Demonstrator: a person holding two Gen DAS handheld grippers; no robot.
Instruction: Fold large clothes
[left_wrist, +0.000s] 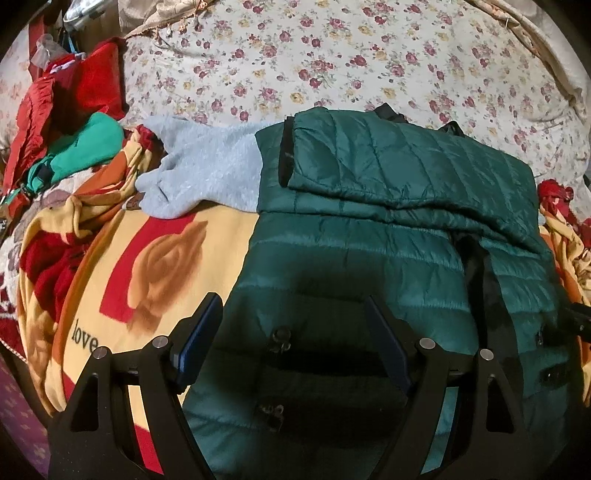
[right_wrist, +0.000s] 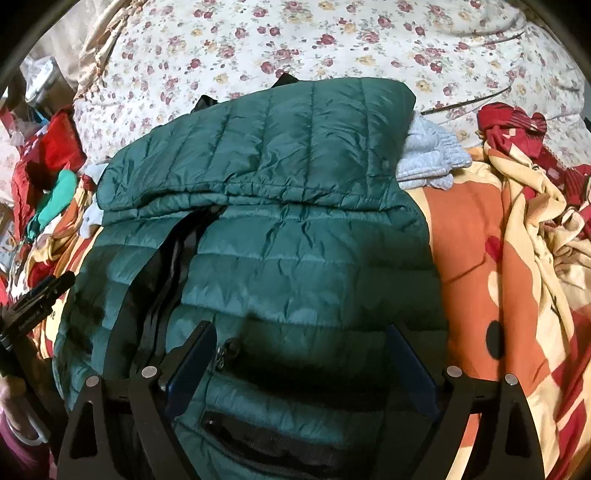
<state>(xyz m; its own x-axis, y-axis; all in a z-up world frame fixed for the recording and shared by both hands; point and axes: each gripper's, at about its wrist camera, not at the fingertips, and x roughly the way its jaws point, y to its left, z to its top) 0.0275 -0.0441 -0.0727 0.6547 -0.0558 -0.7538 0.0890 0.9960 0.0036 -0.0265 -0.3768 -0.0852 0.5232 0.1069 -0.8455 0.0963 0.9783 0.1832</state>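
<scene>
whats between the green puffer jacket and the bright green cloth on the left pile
A light grey fleece garment lies between them, its right end tucked under the green puffer jacket, reaching toward the bright green cloth. The left wrist view shows it best.

The grey sweater (left_wrist: 207, 166) ran under the green puffer jacket (left_wrist: 369, 229), so most of it was covered; only a bunched end (right_wrist: 432, 158) poked out on the far side. The jacket's near hem was cut off by the picture's lower edge. The heap of red and green clothes (left_wrist: 70, 122) was too tangled to sort into pieces.
</scene>
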